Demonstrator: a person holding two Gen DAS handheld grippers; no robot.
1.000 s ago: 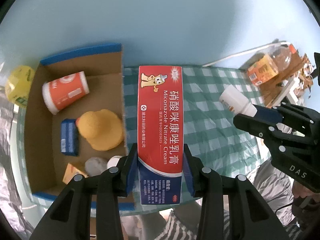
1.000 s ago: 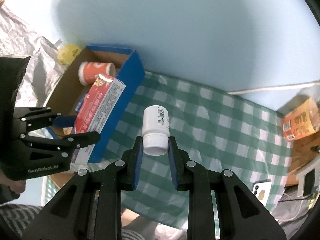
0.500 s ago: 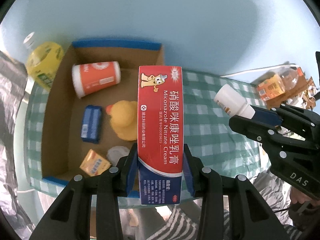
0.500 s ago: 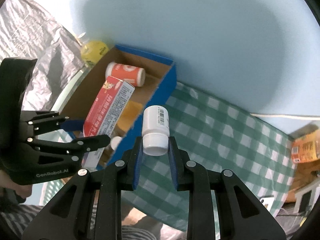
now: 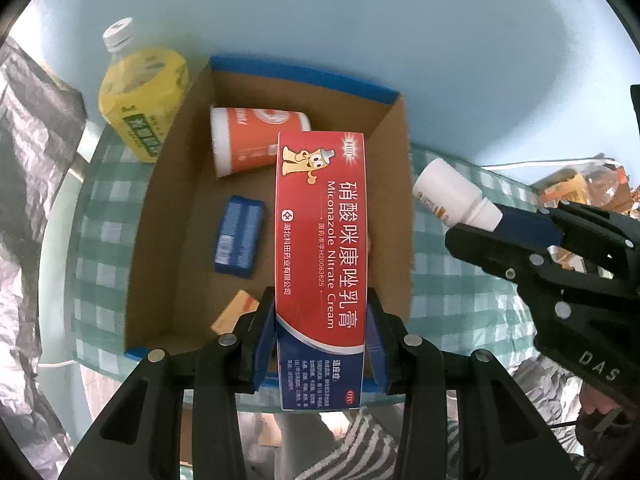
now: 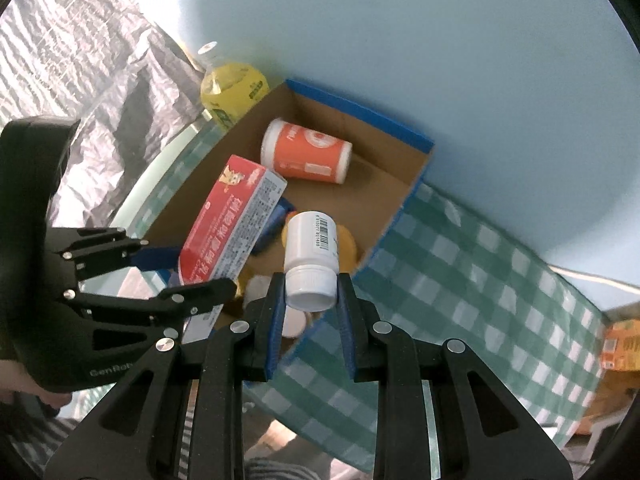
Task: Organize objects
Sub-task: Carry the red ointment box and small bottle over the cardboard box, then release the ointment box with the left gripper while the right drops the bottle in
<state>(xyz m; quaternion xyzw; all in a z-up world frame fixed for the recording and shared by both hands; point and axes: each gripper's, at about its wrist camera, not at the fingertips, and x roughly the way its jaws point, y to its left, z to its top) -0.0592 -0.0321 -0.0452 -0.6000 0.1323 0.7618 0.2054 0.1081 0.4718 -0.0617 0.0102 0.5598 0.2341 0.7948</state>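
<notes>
Two fingers (image 5: pixel 266 334) clench the cream box (image 5: pixel 320 240) lengthwise, pointing away; right fingers (image 6: pixel 274 322) grasp the pill bottle (image 6: pixel 312 256), cap nearest.

Yellow duck (image 6: pixel 347 245) mostly behind white bottle (image 6: pixel 311 258); small orange pkt (image 5: pixel 234 314) partly behind left hand-held gripper (image 5: pixel 320 334).

The red cream box (image 5: pixel 321 236) reads "Miconazole Nitrate Cream" beside large Chinese characters, with "H20083625" in small print and a red "OTC" oval on its blue end; the right gripper (image 5: pixel 486 224) body shows "DAS"; the left gripper (image 6: pixel 192 270) body shows "GenRob", the rest hidden; the white bottle (image 6: pixel 312 248) carries a barcode, digits too small to read.
</notes>
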